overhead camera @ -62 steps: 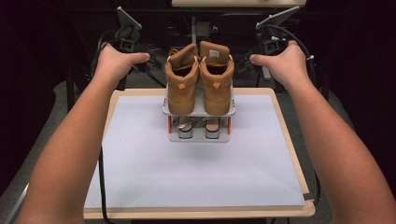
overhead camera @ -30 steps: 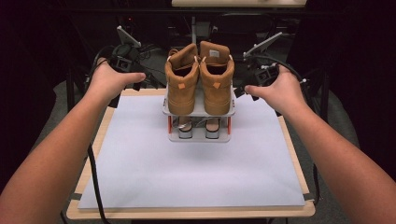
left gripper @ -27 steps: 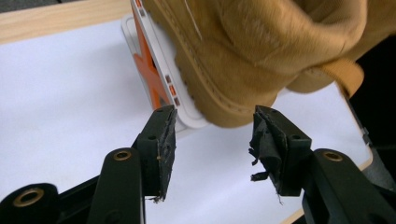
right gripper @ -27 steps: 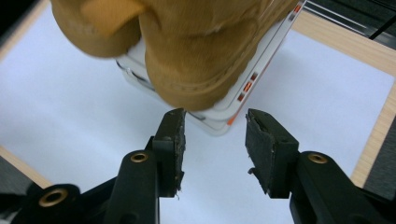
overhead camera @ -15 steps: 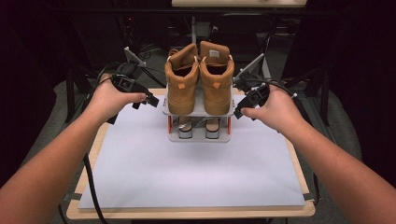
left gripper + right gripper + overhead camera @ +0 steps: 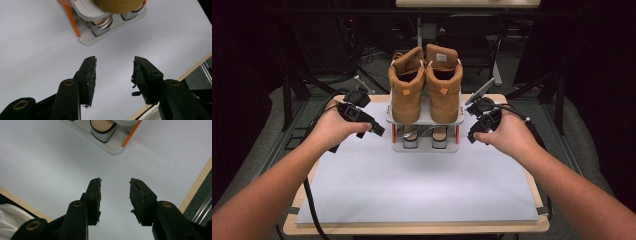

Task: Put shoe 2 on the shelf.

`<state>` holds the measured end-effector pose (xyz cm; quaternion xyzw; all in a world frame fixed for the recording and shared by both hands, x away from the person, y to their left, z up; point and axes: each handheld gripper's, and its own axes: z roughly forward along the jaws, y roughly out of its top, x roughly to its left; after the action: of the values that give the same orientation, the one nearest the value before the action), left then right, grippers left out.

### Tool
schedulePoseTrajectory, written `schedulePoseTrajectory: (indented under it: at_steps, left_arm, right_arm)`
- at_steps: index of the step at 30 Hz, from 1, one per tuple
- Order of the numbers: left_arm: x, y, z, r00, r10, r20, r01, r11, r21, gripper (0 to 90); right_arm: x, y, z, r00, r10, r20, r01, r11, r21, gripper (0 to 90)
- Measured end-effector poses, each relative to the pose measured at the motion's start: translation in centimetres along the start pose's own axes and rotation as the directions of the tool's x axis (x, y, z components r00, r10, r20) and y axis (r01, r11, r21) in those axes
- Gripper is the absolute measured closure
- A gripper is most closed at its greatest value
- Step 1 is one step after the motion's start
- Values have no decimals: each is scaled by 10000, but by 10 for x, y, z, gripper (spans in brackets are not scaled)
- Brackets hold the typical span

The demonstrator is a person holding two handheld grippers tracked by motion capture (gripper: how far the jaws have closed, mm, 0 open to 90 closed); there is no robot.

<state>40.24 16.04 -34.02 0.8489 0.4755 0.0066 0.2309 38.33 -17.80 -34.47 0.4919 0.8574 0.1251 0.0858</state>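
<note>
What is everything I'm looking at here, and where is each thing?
boots: two, tan, upright side by side on the rack's top shelf
rack: one, grey with orange posts, at the far middle of the mat; its lower shelf holds rounded things I cannot identify
mat: one, pale grey, covering the table
table: one, light wood edge
left hand-held gripper: one, black, jaws open, empty, left of the rack
right hand-held gripper: one, black, jaws open, empty, right of the rack
forearms: two, entering from the bottom

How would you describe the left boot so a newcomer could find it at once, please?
At the far middle of the white mat stands a small two-tier rack. Two tan boots sit on its top shelf; the left boot is nearer the left gripper.
</note>
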Motion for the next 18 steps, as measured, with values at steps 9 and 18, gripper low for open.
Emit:
schedulePoseTrajectory:
  at_steps: [9,18]
  left_arm:
    - [-2,-18,23,9997,111,-222,-99,9984,558,538]
    - [-6,-40,54,9993,368,-78,-358,9936,1071,539]
  right_arm:
    - [3,-21,28,9996,131,-236,-123,9994,326,611]
    - [8,-36,58,9990,71,-449,-38,9974,717,610]
